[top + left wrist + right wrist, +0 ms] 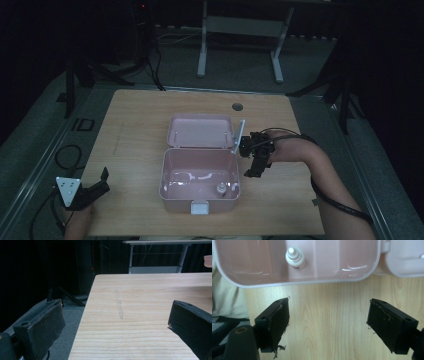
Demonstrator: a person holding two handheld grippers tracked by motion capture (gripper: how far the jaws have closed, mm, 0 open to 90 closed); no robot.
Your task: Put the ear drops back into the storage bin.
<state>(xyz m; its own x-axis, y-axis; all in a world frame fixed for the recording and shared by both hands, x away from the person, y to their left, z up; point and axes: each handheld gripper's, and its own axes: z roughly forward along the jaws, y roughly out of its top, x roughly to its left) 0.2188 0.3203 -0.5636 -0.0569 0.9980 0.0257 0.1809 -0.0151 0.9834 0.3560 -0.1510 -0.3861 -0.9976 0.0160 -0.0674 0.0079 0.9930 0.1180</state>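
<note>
In the high view we list a wooden table [130, 165] bearing a pink box [199, 192] with its lid [200, 131] thrown open and lying flat behind it; inside the box, near its front right corner, stands a small white bottle [219, 189]; the right gripper [256, 167] hangs just beside the box's right wall, above bare wood, carried by a hand [287, 148] that comes in from the right; the left gripper [102, 181] sits at the table's near left corner, well apart from the box, jaws spread. In the left gripper view we note both black jaws set wide, with plain tabletop between them and the table's left edge running past. In the right gripper view we record the jaws wide apart over bare wood, holding nothing; the box rim [307, 282] lies just beyond them; the bottle [295, 257] stands upright within.
</note>
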